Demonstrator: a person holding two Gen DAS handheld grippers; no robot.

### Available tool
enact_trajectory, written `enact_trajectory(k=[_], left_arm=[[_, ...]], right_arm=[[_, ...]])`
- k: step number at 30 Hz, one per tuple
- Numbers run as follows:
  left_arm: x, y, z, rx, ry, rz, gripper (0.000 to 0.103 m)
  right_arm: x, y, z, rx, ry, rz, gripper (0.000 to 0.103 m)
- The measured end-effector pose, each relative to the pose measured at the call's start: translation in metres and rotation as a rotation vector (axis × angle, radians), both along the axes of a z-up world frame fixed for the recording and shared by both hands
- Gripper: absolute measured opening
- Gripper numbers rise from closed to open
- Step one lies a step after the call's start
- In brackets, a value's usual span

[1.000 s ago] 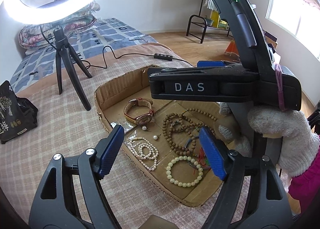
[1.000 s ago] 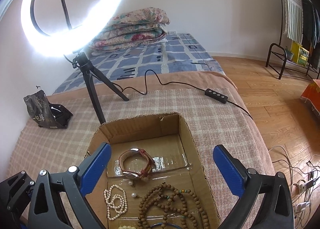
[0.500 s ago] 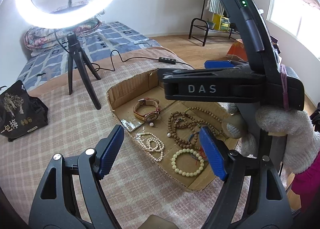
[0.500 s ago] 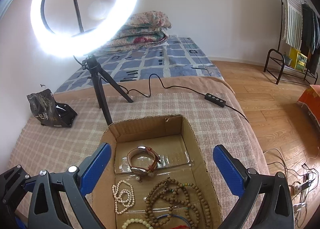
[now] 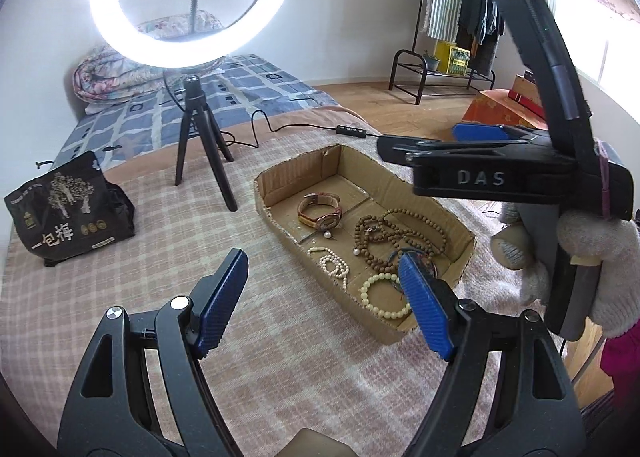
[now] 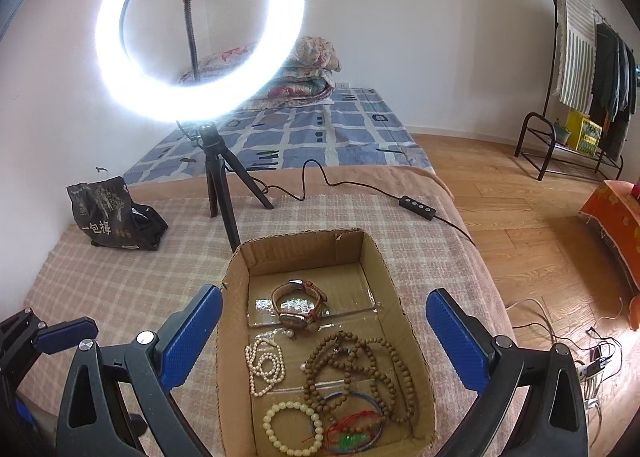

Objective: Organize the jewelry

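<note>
Sitting on the pink checked bed blanket point(image 5: 100, 297), the shallow brown cardboard box point(image 6: 232, 377) is holding everything: a long, limp brown wooden bead strand point(image 6: 360, 365), best pinched at one loop; a stiffer brown leather-strapped watch point(image 6: 298, 303); slippery white pearl strand point(image 6: 264, 367). Both the left gripper point(image 5: 320, 297) and right gripper point(image 6: 324, 341) are hovering above, jaws wide, gripping nothing.

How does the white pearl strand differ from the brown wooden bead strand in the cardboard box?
The pearl strand is white with small beads; the wooden bead strand is brown with larger beads.
The pearl strand is folded into a narrow bunch near the box's left wall in the right wrist view; the wooden bead strand sprawls in wide overlapping loops across the middle and right.
Both lie loose on the floor of the cardboard box, with no gripper touching either.
</note>
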State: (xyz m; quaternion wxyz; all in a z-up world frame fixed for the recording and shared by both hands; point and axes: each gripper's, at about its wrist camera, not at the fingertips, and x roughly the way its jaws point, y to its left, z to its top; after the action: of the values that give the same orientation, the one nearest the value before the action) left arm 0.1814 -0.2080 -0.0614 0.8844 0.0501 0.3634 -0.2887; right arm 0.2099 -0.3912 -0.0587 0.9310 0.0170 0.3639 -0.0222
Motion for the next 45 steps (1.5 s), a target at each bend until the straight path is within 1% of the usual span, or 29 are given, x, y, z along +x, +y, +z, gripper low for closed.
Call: enact_trajectory(k=[4, 10, 14, 15, 16, 18, 20, 23, 27, 35, 39, 45], left_arm=[[-0.01, 0.019, 0.008, -0.018, -0.004, 0.023, 0.08], [-0.03, 0.042, 0.023, -0.031, -0.047, 0.055, 0.08], [-0.041, 0.052, 0.028, -0.031, -0.057, 0.062, 0.081], [-0.043, 0.054, 0.03, -0.033, -0.059, 0.063, 0.083], [-0.046, 0.056, 0.031, -0.035, -0.063, 0.066, 0.088], [-0.053, 0.061, 0.036, -0.038, -0.087, 0.082, 0.094], [-0.056, 0.064, 0.039, -0.042, -0.105, 0.095, 0.097], [-0.06, 0.068, 0.043, -0.044, -0.116, 0.098, 0.097], [-0.064, 0.069, 0.044, -0.032, -0.126, 0.094, 0.098], [-0.073, 0.066, 0.049, 0.001, -0.147, 0.103, 0.098], [-0.077, 0.064, 0.052, 0.018, -0.163, 0.127, 0.103], [-0.081, 0.061, 0.055, 0.018, -0.187, 0.119, 0.103]], right_arm=[[-0.02, 0.006, 0.012, 0.0, -0.015, -0.005, 0.103], [-0.05, 0.016, 0.024, -0.019, -0.03, -0.023, 0.103], [-0.067, 0.02, 0.029, -0.024, -0.041, -0.04, 0.103], [-0.071, 0.022, 0.031, -0.022, -0.045, -0.043, 0.103], [-0.075, 0.023, 0.032, -0.021, -0.048, -0.043, 0.103], [-0.083, 0.027, 0.034, -0.022, -0.056, -0.041, 0.103], [-0.089, 0.031, 0.035, -0.034, -0.067, -0.039, 0.103], [-0.097, 0.038, 0.033, -0.059, -0.073, -0.033, 0.103], [-0.106, 0.041, 0.029, -0.066, -0.073, -0.03, 0.103], [-0.121, 0.04, 0.032, -0.083, -0.103, -0.069, 0.103], [-0.125, 0.037, 0.036, -0.072, -0.117, -0.082, 0.103], [-0.126, 0.033, 0.035, -0.069, -0.114, -0.088, 0.103]])
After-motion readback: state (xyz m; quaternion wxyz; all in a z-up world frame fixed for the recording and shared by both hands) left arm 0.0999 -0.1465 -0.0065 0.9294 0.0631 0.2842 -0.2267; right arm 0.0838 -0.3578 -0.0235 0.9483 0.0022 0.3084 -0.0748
